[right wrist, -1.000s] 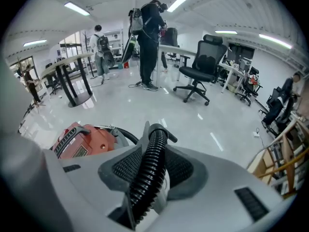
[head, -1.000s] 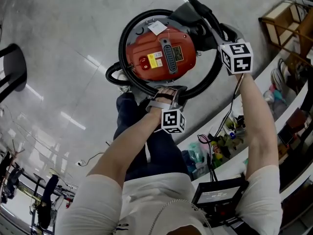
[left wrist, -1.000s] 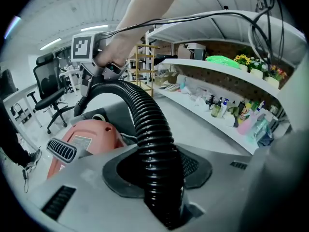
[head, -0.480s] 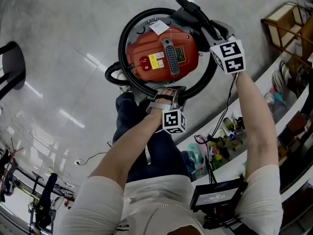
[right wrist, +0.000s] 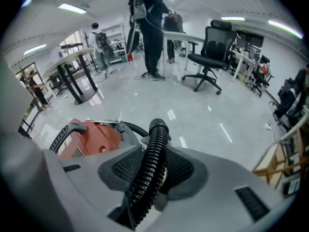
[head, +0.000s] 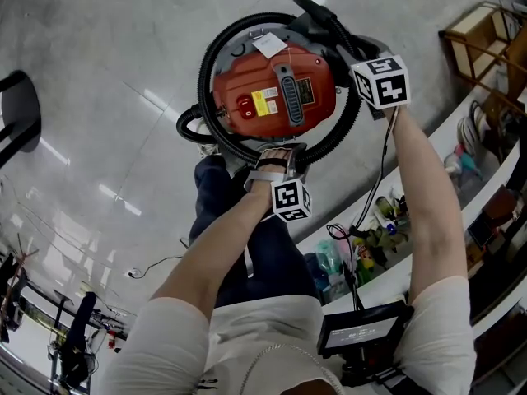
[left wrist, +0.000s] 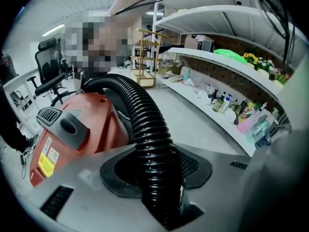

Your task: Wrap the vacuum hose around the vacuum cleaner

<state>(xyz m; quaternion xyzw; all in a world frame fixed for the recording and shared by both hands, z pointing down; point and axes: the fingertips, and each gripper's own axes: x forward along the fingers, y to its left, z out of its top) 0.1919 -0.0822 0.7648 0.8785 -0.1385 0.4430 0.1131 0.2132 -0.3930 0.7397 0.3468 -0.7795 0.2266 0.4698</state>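
Vacuum cleaner (head: 276,89) sits on the floor (head: 99,72) straight below me, red body up. Hose (head: 206,68) already loops round most of it.

Left gripper (left wrist: 157,173) is clamped on the hose at the near side of the body, with the hose running up and away between the jaws. Right gripper (right wrist: 149,178) is clamped on the hose at the far-right side, just short of the free end.

Key relation: the free end sticks out past the right gripper, up and away from the body, roughly tangent to the loop. The right hand is nearer to it, so I reckon the right one tucks it in and down while the left pins the loop.
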